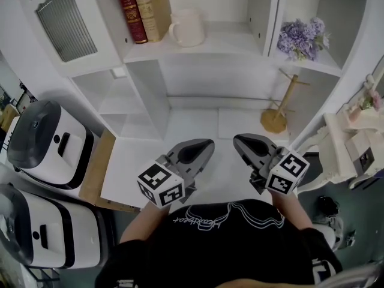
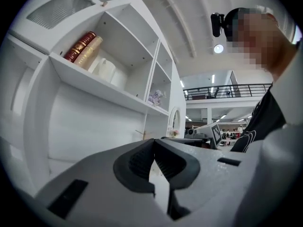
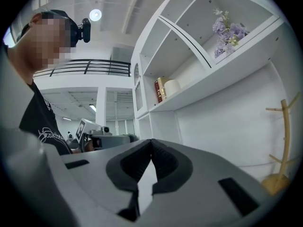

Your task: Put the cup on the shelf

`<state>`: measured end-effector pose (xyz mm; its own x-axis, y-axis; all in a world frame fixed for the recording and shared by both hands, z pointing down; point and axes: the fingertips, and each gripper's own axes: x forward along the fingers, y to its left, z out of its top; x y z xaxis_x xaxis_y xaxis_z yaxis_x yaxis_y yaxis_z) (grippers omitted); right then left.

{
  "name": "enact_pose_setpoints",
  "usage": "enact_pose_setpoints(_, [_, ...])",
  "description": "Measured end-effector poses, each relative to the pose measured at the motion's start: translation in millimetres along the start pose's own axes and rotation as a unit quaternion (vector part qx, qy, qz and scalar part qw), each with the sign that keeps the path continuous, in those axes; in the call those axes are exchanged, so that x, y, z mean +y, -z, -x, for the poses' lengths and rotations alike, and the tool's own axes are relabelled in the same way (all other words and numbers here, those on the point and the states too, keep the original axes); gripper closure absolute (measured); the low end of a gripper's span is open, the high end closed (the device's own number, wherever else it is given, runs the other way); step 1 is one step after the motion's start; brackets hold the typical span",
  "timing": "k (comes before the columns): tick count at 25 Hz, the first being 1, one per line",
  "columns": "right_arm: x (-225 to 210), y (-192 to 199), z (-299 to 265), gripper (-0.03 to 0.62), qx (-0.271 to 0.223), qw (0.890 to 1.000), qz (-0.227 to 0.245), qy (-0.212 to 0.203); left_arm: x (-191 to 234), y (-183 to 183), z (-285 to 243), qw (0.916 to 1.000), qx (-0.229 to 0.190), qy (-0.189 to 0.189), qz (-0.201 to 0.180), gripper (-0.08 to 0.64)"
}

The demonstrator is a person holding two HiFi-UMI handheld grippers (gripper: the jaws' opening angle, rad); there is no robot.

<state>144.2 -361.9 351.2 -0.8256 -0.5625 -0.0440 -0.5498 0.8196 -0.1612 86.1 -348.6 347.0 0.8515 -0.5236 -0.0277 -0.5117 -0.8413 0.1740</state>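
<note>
Hovering abreast: left claw (image 1: 207, 146), right claw (image 1: 241, 141)

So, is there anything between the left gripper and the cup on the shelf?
Nothing visible does. The cup stands on the open shelf beside the books; the left gripper, shut and empty, is low in front.

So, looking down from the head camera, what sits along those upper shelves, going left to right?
red book → tan book → white cup → purple flowers
</note>
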Motion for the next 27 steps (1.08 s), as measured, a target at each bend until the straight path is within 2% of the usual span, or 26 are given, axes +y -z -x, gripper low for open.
enact_pose_setpoints(6, [-2, 2, 1, 0.586, -0.001, 1.0, 0.001, -0.002, 6, 2, 0, 0.9998, -0.01, -0.011, 0.017, 0.555])
enact_pose_setpoints(27, [-18, 13, 0, 0.586, 0.003, 1.0, -0.018, 0.007, 31, 6, -6, 0.999, 0.006, -0.045, -0.001, 0.555])
